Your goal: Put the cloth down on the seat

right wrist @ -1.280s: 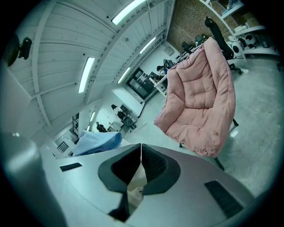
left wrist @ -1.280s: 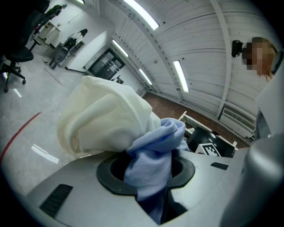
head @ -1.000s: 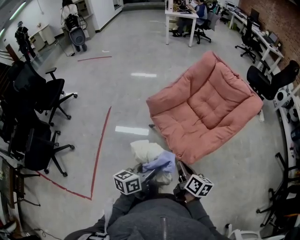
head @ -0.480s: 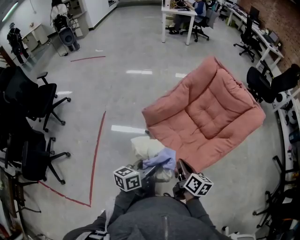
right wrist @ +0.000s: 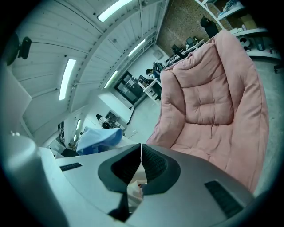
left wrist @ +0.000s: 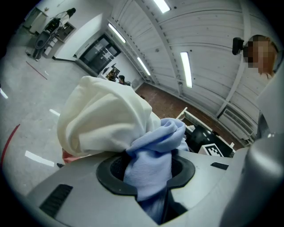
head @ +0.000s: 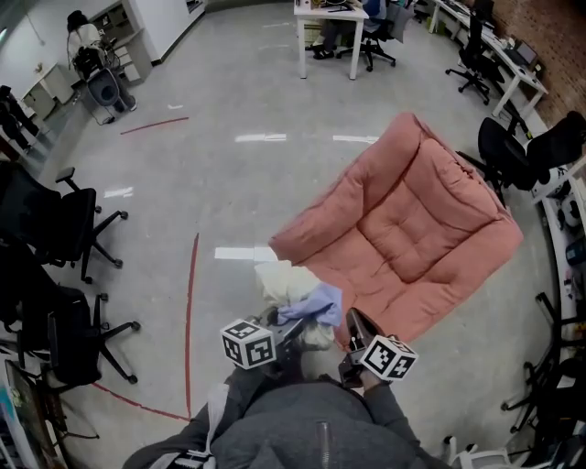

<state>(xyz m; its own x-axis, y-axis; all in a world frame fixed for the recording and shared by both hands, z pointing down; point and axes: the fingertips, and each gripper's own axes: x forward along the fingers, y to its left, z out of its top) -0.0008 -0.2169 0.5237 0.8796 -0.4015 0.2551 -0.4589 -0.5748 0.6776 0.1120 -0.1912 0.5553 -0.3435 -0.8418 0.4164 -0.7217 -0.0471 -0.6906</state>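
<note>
A bunched cloth point(head: 295, 291), cream on top and light blue below, hangs in front of me just short of the pink cushioned seat point(head: 412, 220). My left gripper point(head: 295, 332) is shut on it. In the left gripper view the blue fold point(left wrist: 153, 155) is pinched between the jaws and the cream part point(left wrist: 104, 117) bulges above them. My right gripper point(head: 352, 322) is beside the bundle, jaws shut with nothing seen between them. In the right gripper view, my right gripper point(right wrist: 141, 150) has the seat point(right wrist: 213, 102) ahead on the right and the cloth point(right wrist: 98, 138) on the left.
Black office chairs point(head: 55, 229) stand along the left. A red tape line point(head: 190, 311) runs over the grey floor. More chairs point(head: 522, 147) and desks line the right wall. A white table point(head: 325, 23) with seated people stands at the back.
The seat's near corner has come closer to both grippers and the floor has slid past. The cloth stays gripped the same way in the left gripper.
</note>
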